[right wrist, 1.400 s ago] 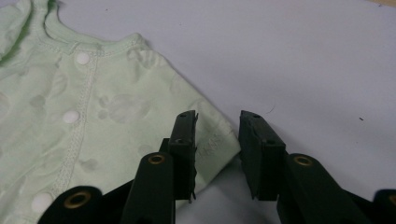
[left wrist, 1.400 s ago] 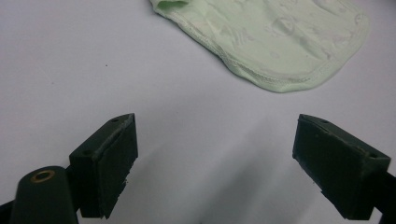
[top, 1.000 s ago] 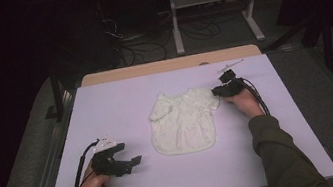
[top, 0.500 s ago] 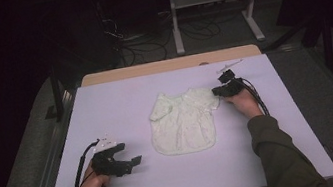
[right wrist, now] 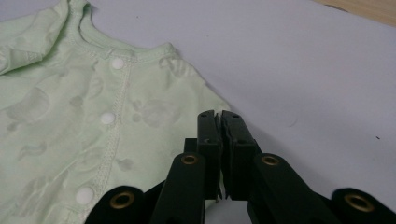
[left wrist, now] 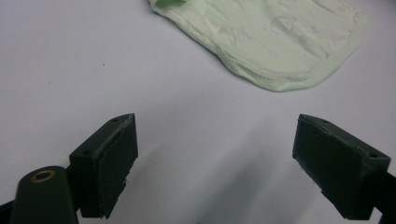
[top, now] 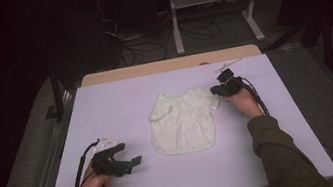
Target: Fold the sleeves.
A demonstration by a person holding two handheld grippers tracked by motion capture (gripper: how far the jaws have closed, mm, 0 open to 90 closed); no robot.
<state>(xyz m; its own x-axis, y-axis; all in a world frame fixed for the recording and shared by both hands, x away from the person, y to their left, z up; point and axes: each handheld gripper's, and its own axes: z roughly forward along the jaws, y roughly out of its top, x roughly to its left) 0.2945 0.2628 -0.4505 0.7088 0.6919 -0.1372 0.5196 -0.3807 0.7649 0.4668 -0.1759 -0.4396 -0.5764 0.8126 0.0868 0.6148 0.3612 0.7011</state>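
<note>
L forearm comes in at bottom left of the high view, hand wrapped round the left gripper (top: 124,164) low on the white table (top: 105,103), near its front-left corner. Gripper lies roughly level w/ the tabletop, nose aimed right toward the garment. Jaws spread wide, nothing btwn them; in the left gripper view just bare table shows in the gap, w/ the shirt's rounded hem beyond.

Pale green baby shirt (top: 183,121) lies flat at table centre, neck toward the far side, snap buttons (right wrist: 108,118) down its front.

R forearm in olive sleeve (top: 280,154) reaches farther up the right side; the hand sets the right gripper (top: 218,89) at the shirt's right sleeve/shoulder edge. Jaws pressed together; tips sit at the fabric's edge, but can't tell if cloth is caught.

Past the table: a wooden edge (top: 170,65), cables (top: 147,46) on the floor, and a metal stand (top: 213,0).
</note>
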